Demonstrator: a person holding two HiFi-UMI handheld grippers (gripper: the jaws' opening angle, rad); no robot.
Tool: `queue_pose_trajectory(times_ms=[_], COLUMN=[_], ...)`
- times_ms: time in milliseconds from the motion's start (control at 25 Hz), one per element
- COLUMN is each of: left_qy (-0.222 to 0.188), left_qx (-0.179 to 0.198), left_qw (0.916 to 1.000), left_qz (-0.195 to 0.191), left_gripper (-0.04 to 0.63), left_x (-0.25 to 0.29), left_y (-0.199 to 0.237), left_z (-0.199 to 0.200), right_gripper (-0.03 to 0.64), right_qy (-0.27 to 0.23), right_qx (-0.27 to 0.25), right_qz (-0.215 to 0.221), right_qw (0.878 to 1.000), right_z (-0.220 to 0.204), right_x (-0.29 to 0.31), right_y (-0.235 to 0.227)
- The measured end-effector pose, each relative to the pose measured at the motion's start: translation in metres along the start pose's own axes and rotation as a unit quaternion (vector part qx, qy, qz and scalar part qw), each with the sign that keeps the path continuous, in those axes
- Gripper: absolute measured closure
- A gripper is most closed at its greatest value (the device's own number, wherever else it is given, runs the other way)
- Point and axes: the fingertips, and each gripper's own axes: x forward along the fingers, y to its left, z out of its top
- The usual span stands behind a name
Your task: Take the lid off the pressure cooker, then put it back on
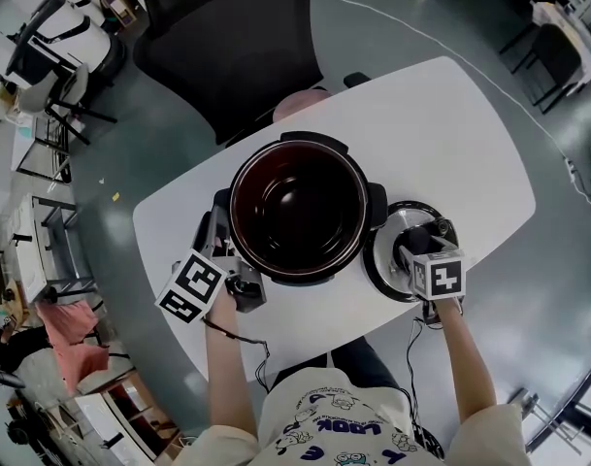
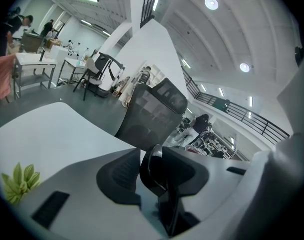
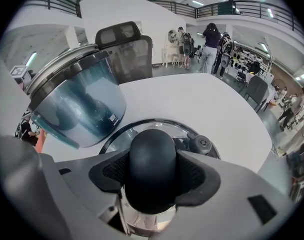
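Observation:
The pressure cooker pot (image 1: 297, 212) stands open in the middle of the white table, its dark inside bare. My left gripper (image 1: 225, 246) is at the pot's left side, shut on the black side handle (image 2: 154, 164). The lid (image 1: 380, 260) lies on the table just right of the pot. My right gripper (image 1: 416, 244) points steeply down onto it, both pads against the round black knob (image 3: 152, 154). In the right gripper view the lid's shiny rim (image 3: 142, 126) circles the knob and the pot (image 3: 77, 104) rises to the left.
A black office chair (image 1: 232, 37) stands behind the white table (image 1: 450, 134). A small black valve (image 3: 200, 144) sits on the lid beside the knob. The pot's right side handle (image 1: 376, 207) is close to the lid. The person's body is at the table's near edge.

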Motion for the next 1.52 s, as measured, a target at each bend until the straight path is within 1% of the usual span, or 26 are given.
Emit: queue_pose_trajectory(times_ms=[200, 400, 600, 720, 760, 840, 960, 1080, 1120, 1200, 1320, 1520], left_qy=[0.0, 0.001, -0.003, -0.004, -0.002, 0.0, -0.012, -0.025, -0.029, -0.04, -0.058, -0.091], left_qx=[0.003, 0.007, 0.013, 0.026, 0.031, 0.037, 0.045, 0.052, 0.061, 0.084, 0.118, 0.167], left_qw=[1.0, 1.0, 0.9999, 0.9996, 0.9995, 0.9992, 0.9988, 0.9983, 0.9976, 0.9956, 0.991, 0.9802], left_qz=[0.0, -0.002, -0.002, -0.004, -0.007, -0.012, -0.012, -0.012, -0.011, -0.014, -0.024, -0.057], left_gripper=[0.449, 0.449, 0.448, 0.447, 0.447, 0.445, 0.436, 0.433, 0.433, 0.433, 0.433, 0.437], left_x=[-0.002, -0.002, -0.003, -0.007, -0.008, -0.011, -0.019, -0.029, -0.032, -0.039, -0.05, -0.073], left_y=[-0.002, 0.0, 0.0, 0.0, -0.001, 0.0, 0.001, -0.001, -0.003, -0.01, -0.026, -0.064], left_z=[0.0, 0.0, -0.001, 0.0, -0.002, -0.005, -0.001, 0.006, 0.009, 0.015, 0.027, 0.046], right_gripper=[0.321, 0.321, 0.319, 0.314, 0.307, 0.267, 0.253, 0.27, 0.287, 0.299, 0.332, 0.391], right_qy=[0.0, -0.007, -0.026, -0.048, -0.059, -0.083, -0.12, -0.166, -0.183, -0.218, -0.27, -0.354], right_qx=[-0.014, -0.012, -0.016, -0.014, -0.012, -0.009, -0.006, 0.005, 0.008, 0.015, 0.021, 0.019], right_qz=[-0.004, -0.007, -0.012, -0.017, -0.016, -0.012, -0.018, -0.03, -0.033, -0.041, -0.047, -0.039], right_qw=[1.0, 1.0, 0.999, 0.999, 0.998, 0.996, 0.993, 0.986, 0.982, 0.975, 0.961, 0.934], right_z=[-0.008, -0.011, -0.011, -0.009, -0.007, 0.0, 0.015, 0.037, 0.045, 0.06, 0.084, 0.117], right_x=[0.004, 0.007, 0.007, 0.002, 0.001, -0.004, -0.017, -0.042, -0.052, -0.072, -0.107, -0.163], right_y=[0.003, 0.006, 0.006, 0.008, 0.009, 0.011, 0.011, 0.009, 0.009, 0.01, 0.016, 0.041])
